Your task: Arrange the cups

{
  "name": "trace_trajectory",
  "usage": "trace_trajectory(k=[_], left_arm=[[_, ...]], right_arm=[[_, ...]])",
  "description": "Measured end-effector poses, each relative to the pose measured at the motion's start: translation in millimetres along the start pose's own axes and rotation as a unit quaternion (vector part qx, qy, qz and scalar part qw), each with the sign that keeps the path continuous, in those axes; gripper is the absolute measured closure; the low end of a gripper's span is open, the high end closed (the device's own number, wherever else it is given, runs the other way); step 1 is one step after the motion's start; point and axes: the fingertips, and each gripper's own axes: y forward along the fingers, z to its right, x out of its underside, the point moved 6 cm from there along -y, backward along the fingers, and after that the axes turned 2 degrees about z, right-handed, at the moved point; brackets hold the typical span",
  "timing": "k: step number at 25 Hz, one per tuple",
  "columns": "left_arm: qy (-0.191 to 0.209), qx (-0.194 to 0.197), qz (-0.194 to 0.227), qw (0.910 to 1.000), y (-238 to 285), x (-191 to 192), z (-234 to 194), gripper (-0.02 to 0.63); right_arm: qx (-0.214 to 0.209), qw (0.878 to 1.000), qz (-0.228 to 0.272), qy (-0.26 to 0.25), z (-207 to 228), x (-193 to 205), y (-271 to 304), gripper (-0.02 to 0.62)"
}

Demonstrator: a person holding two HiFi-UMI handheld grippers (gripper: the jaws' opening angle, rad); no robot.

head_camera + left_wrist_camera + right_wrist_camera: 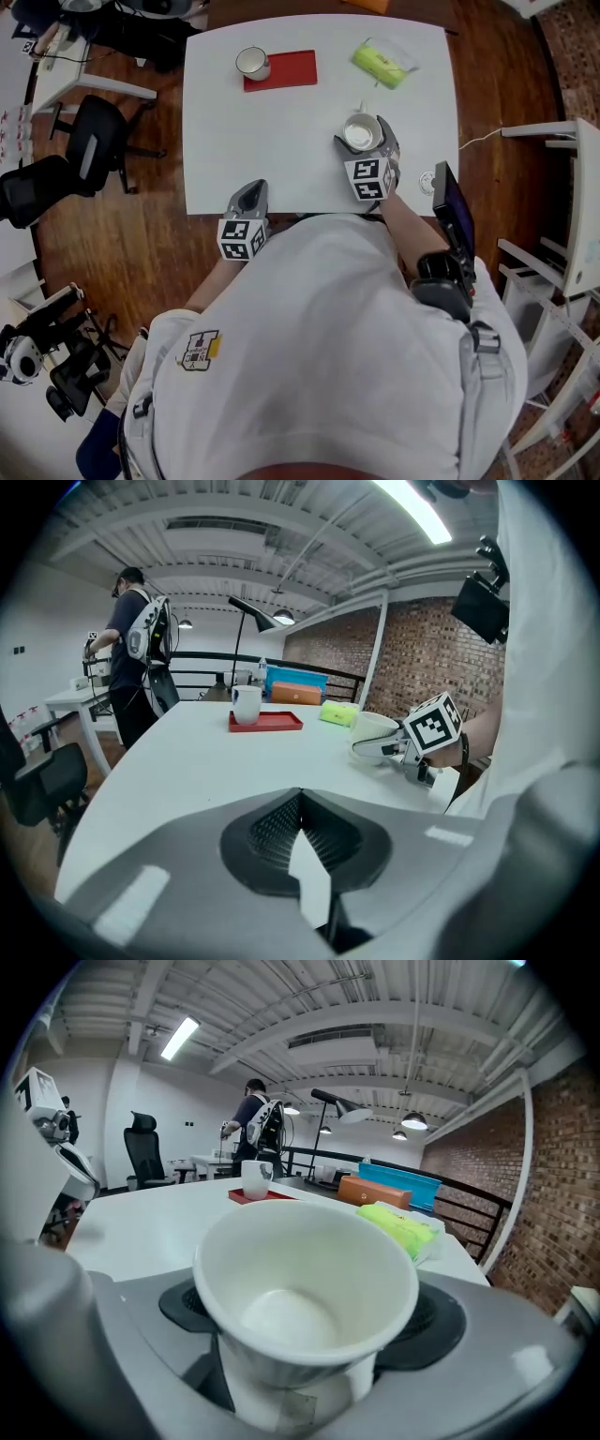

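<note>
Paper cup and white mug are both standing on the white table, well apart from each other. The mug is sitting toward the far left, and the paper cup is sitting nearer the person's edge on the right. The table is taking up the upper middle of the head view. Wooden floor is showing around it, and a black office chair is standing off its left side. The person in a white shirt is leaning at the near edge, holding a gripper in each hand.

A red tray is lying flat near the far edge, and the mug is resting at its left end.

The right gripper is reaching over the table with its jaws spread wide on either side of the paper cup. In the right gripper view the empty cup is filling the space between the pads, with a dark gap showing beside its lower wall.

The left gripper is hovering over the near edge, left of the cup, with its jaws pressed together and nothing between them.

A green packet is lying near the far right corner, beyond the paper cup.
</note>
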Motion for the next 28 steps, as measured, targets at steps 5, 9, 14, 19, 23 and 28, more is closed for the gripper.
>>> trace_trajectory(k=[5, 9, 14, 19, 23, 28], left_arm=[[-0.002, 0.004, 0.003, 1.0, -3, 1, -13, 0.604], [0.002, 0.013, 0.003, 0.9999, -1, 1, -17, 0.604], [0.004, 0.016, 0.006, 0.9998, 0, 1, -21, 0.604], [0.002, 0.014, 0.005, 0.9999, 0, 2, -25, 0.604], [0.002, 0.014, 0.003, 0.9999, -1, 3, -26, 0.604], [-0.002, 0.009, 0.001, 1.0, -3, 5, -29, 0.604]], right_arm=[[0.011, 1.0, -0.007, 0.011, -1, -1, 0, 0.111], [0.01, 1.0, -0.01, 0.015, -2, -1, 1, 0.114], [0.001, 1.0, -0.011, 0.015, -2, -2, 0, 0.115], [-0.022, 1.0, -0.011, 0.009, -11, -5, 2, 0.115], [-0.035, 0.999, -0.005, 0.0, -16, -16, 5, 0.115], [-0.046, 0.999, 0.017, -0.011, -12, -41, 18, 0.115]])
